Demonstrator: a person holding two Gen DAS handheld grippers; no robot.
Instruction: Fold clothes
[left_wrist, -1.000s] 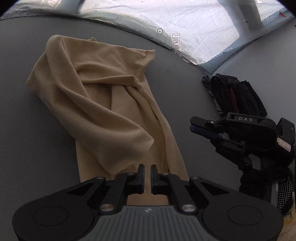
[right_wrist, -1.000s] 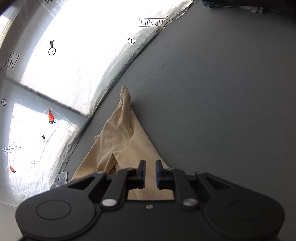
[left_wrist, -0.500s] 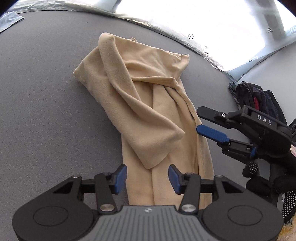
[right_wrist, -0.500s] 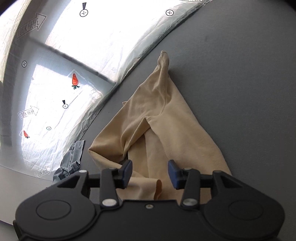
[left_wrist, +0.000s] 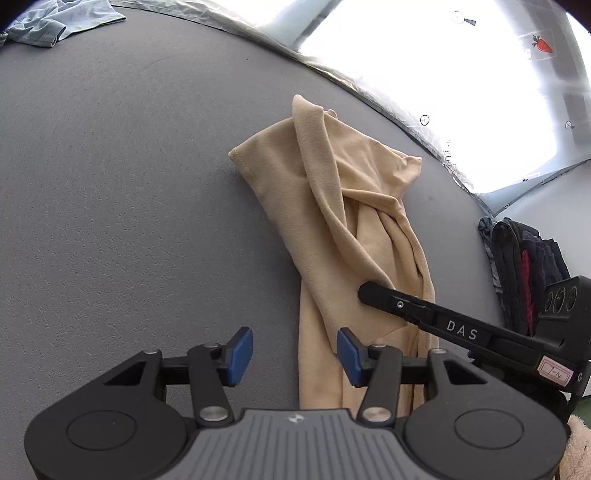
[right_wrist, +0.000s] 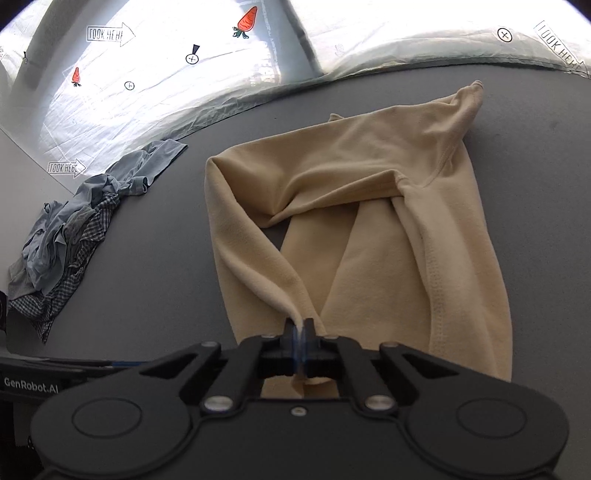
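The tan garment looks soft and limp; the right gripper pinches its near fold, the left gripper hangs released; best held by hems.

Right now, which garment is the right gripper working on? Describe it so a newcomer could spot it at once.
On the grey table, near the bright crinkled sheet at its far edge, lies the beige garment, loosely rumpled. The right gripper is shut on a fold of its near edge. Plain sandy fleece sets it apart from the blue-grey and checked heap to the left and the dark pile.
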